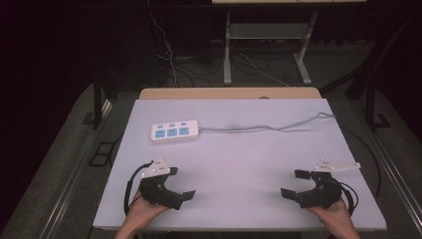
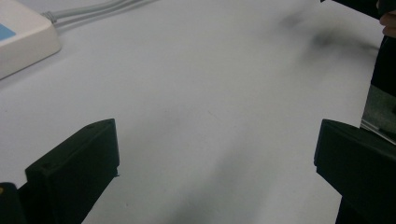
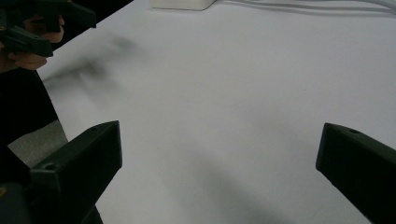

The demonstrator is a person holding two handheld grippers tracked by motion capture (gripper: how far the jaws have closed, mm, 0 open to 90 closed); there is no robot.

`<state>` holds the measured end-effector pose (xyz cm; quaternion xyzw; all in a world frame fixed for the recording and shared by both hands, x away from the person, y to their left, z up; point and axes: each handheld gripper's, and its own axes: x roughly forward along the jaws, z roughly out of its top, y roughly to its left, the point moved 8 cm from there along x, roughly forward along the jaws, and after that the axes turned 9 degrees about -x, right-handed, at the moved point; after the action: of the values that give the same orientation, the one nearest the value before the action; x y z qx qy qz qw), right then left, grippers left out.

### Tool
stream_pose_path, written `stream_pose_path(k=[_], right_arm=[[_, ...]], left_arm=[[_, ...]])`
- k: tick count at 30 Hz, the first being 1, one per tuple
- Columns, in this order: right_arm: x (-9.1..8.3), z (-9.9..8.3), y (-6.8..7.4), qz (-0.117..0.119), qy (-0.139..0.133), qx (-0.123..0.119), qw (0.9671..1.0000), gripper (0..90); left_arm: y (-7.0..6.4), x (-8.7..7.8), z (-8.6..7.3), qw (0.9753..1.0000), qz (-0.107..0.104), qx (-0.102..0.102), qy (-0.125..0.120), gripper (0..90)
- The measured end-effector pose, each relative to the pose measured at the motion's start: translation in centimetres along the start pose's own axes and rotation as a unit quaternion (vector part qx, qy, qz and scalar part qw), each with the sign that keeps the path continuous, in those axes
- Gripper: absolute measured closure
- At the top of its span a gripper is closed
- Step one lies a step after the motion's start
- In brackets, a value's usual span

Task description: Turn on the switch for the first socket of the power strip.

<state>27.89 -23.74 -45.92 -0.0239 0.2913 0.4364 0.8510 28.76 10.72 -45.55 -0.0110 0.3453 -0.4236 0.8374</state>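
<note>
Left gripper (image 1: 180, 183), right gripper (image 1: 291, 183), power strip (image 1: 175, 131)

1. We take this for a lab or recording room: the surroundings are dark, with light falling on one white work table (image 1: 234, 149).
2. We see loose cables (image 1: 169, 55) trailing across a grey carpeted floor (image 1: 59, 164) behind it.
3. We see the metal legs of another desk (image 1: 227, 50) at the back.
4. We see a white power strip (image 1: 174, 131) lying on the table.
</note>
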Motion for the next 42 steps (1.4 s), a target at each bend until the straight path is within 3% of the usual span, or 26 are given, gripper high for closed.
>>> stream_pose_path(k=[23,31,42], right_arm=[[-0.1,-0.1,-0.1,0.000,0.000,-0.001,1.0000,0.0],[-0.2,-0.1,-0.1,0.003,-0.001,-0.001,1.0000,0.0],[-0.1,-0.1,0.0,0.005,-0.001,-0.003,1.0000,0.0]], left_arm=[[1.5,-0.6,3.6,0.9993,0.017,0.026,0.023,0.0],[2.6,-1.4,5.4,0.9994,0.021,0.020,0.019,0.0],[3.9,-1.4,6.1,0.9989,0.032,0.019,0.030,0.0]])
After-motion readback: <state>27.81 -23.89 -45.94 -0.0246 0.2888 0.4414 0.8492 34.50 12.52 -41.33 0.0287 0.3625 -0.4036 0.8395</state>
